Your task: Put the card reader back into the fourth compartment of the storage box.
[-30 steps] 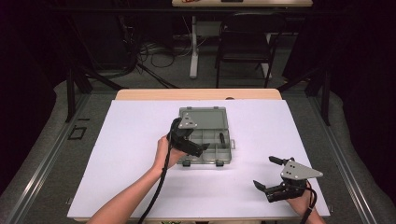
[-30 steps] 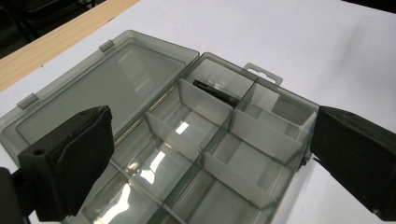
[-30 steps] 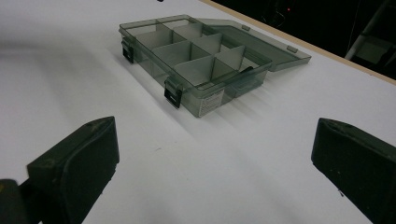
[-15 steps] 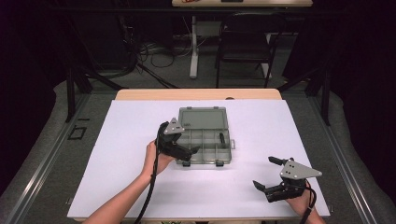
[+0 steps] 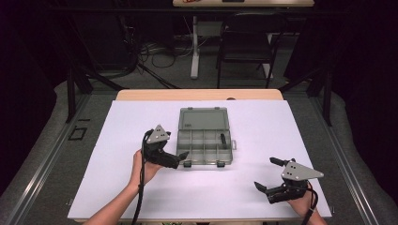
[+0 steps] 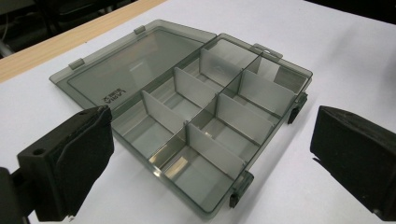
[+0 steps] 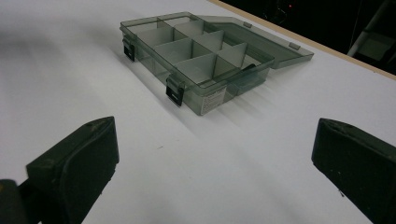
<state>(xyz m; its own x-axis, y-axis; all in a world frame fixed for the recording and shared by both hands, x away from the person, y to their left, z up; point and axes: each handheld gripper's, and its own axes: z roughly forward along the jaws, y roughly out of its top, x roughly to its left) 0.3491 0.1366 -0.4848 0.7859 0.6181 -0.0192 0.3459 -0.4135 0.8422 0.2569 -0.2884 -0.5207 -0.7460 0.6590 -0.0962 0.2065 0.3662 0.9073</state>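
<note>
A smoky grey plastic compartment box (image 5: 204,146) lies open in the middle of the white table cover, its lid (image 5: 203,119) folded flat at the far side. Dividers split it into several cells. A small dark item (image 5: 223,138) rests in a right-hand cell. My left gripper (image 5: 180,159) is open just off the box's near-left corner, its jaws pointing at the box (image 6: 205,116). In the left gripper view the gripper (image 6: 212,140) holds nothing. My right gripper (image 5: 266,173) is open near the table's front right, well apart from the box (image 7: 196,56), with bare cover between its fingers (image 7: 79,163).
The white cover (image 5: 117,154) spreads over the table, and a wooden strip (image 5: 197,94) shows along the far edge. Two black latches (image 7: 173,91) hang on the box's front wall. Behind the table stand a chair (image 5: 244,42) and a table leg, with cables on the floor.
My left gripper has drawn back from over the box's left part, moving left and toward the person to the near-left corner. The right gripper has stayed still.
</note>
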